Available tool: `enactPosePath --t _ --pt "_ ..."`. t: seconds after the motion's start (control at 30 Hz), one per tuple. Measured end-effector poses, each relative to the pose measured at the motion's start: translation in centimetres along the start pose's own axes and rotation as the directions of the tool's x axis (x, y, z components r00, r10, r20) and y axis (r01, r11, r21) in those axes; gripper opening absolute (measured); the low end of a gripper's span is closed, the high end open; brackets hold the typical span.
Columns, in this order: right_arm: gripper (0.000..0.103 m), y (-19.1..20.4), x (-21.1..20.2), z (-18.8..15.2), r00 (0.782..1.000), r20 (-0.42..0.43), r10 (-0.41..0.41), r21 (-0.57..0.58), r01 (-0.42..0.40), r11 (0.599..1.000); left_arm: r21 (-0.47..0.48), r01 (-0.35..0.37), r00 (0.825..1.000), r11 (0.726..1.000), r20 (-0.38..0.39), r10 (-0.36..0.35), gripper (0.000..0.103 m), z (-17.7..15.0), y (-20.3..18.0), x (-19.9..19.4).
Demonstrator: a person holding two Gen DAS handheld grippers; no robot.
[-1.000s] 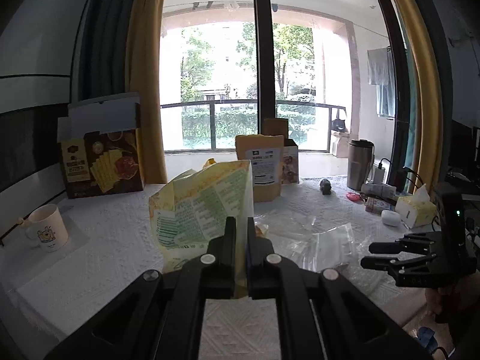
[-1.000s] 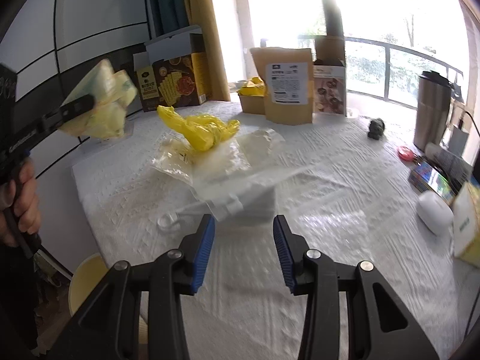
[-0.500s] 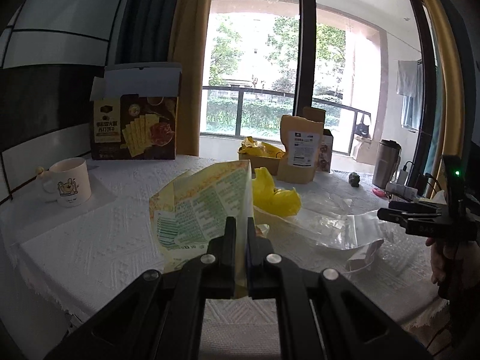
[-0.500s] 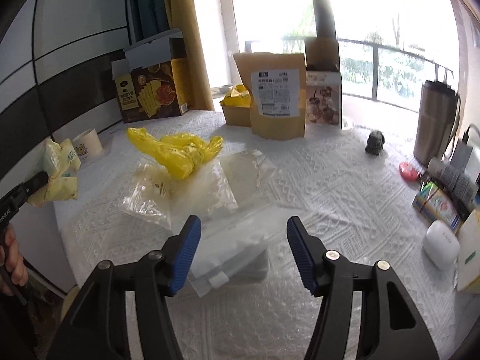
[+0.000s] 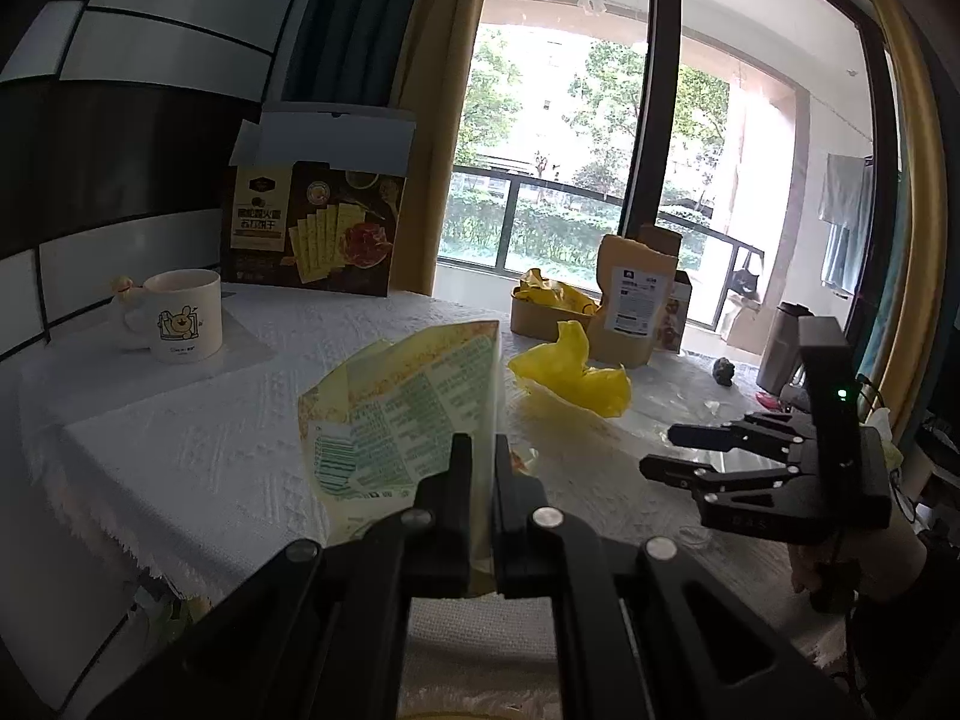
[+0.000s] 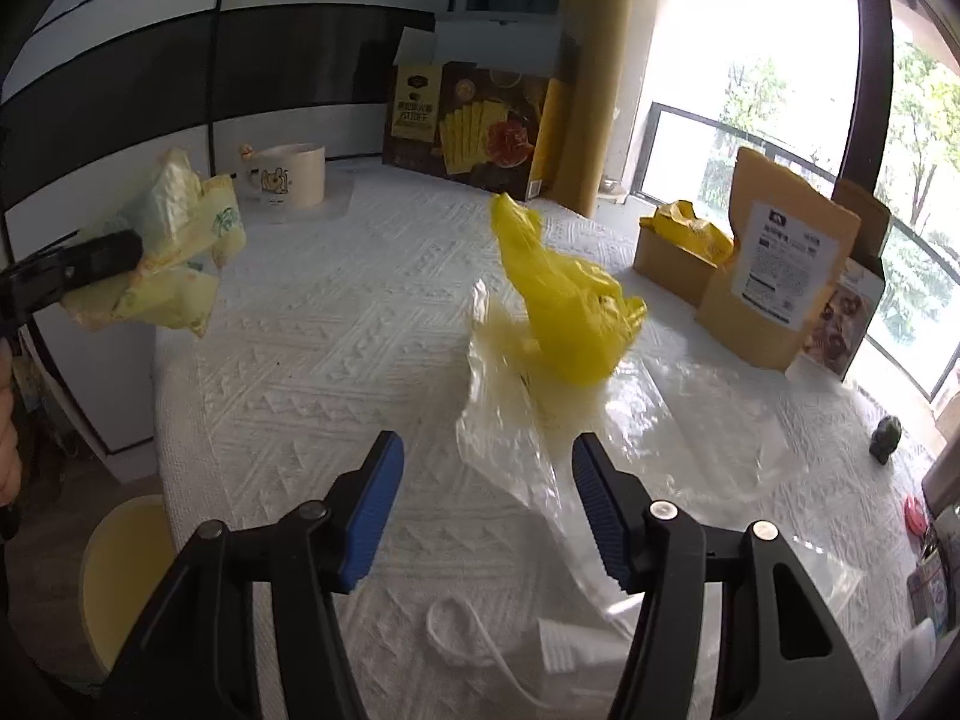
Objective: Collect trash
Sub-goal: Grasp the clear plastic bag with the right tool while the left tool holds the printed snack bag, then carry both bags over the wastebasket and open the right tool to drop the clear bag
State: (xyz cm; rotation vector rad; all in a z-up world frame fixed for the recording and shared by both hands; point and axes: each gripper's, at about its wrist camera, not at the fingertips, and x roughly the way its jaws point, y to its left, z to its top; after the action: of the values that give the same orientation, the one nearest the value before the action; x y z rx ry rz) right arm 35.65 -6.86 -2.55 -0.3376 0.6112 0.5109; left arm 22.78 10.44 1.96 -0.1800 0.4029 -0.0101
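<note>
left wrist: left gripper (image 5: 477, 456) tilted slightly down, jaws clamped on yellow-green wrapper (image 5: 408, 420) held above the table (image 5: 198, 450) edge | right wrist: right gripper (image 6: 486, 498) angled down over the table, jaws apart and just closing, clear plastic bag (image 6: 510, 420) between them, pads not pressing it; yellow bag (image 6: 564, 306) beyond

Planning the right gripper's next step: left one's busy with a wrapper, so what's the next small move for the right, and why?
Probably ease the right gripper forward and down onto the clear plastic bag. Its jaws, which have just been closing, stand apart with nothing pinched, and the bag's edge lies between them, while the left gripper is shut on the yellow-green wrapper.
</note>
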Motion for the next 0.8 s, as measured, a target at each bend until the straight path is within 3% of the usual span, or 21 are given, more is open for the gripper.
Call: enactPosePath --t 0.07,0.17,0.47,0.8 --pt "0.01 -0.4 1.1 0.1 0.999 -0.044 0.004 0.022 -0.003 1.0 -0.004 0.002 1.0 1.0 0.002 -0.002 0.004 0.0 0.0 -0.4" --pt "0.002 -0.6 0.4 -0.2 1.0 -0.02 -0.007 0.023 0.007 1.0 -0.005 0.01 1.0 1.0 0.01 -0.01 0.004 0.0 0.0 -1.0" --pt "0.002 0.6 -6.6 -0.8 0.997 0.064 -0.046 -0.064 0.051 0.997 0.011 0.04 0.998 0.999 0.041 -0.041 0.004 0.5 -1.0 -3.2" --pt "0.001 1.8 -14.1 -0.2 0.982 0.173 -0.076 -0.079 0.09 0.993 0.026 0.048 0.995 0.999 0.081 -0.05 0.004 0.6 -2.0 -7.6"
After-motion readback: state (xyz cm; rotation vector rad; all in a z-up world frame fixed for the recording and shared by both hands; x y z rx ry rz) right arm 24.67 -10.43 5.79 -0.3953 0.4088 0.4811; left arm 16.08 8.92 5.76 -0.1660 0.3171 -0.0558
